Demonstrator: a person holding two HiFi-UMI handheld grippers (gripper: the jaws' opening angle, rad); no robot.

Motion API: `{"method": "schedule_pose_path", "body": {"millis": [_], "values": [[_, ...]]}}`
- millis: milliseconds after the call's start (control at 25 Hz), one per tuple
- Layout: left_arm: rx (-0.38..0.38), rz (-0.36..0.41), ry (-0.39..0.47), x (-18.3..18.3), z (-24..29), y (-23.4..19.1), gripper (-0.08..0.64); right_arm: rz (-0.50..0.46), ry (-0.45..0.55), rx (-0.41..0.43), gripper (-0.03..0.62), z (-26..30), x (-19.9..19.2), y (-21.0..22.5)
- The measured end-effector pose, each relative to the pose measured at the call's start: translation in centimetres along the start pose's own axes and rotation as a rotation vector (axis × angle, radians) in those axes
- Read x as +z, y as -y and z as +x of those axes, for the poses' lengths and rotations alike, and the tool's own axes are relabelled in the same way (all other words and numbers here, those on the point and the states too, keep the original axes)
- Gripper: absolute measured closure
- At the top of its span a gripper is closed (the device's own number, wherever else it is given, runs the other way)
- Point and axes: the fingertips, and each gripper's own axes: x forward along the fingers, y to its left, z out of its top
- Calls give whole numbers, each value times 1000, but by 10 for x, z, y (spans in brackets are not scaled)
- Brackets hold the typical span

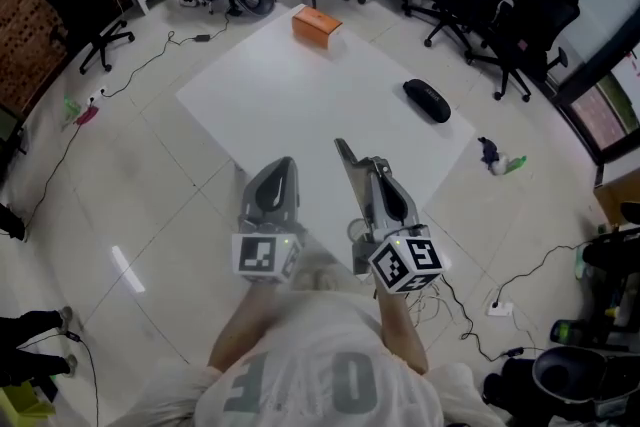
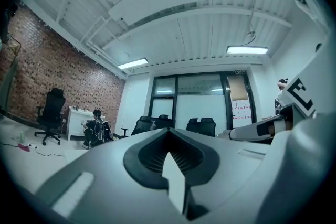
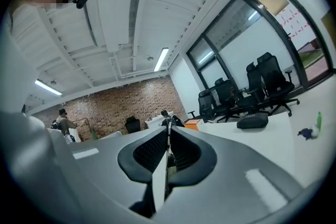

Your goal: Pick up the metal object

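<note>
The right gripper pinches a thin metal strip (sticking out over the white table); the left gripper has its jaws together.

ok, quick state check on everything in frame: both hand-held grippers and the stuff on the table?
Left hand-held gripper: shut, empty, raised.
Right hand-held gripper: shut on the metal strip, raised.
Metal strip: gripped, sticking out past the jaws, off the table.
Orange box: lying at the table's far end, untouched.
Black case: lying near the table's right edge, untouched.
</note>
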Motion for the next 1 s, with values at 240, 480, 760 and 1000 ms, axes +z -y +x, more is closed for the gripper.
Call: {"method": "schedule_pose_path", "body": {"millis": [240, 480, 760, 1000], "values": [[-4, 4, -12, -3, -4, 1, 558, 5, -24, 5, 561, -2, -9, -6], [-28, 35, -46, -11, -6, 5, 558, 0, -39, 0, 561, -8, -13, -14], [-73, 37, -54, -19, -15, 16, 558, -19, -53, -44, 561, -24, -20, -17], [-71, -15, -80, -31, -14, 11, 558, -79, -86, -55, 561, -36, -20, -28]]}}
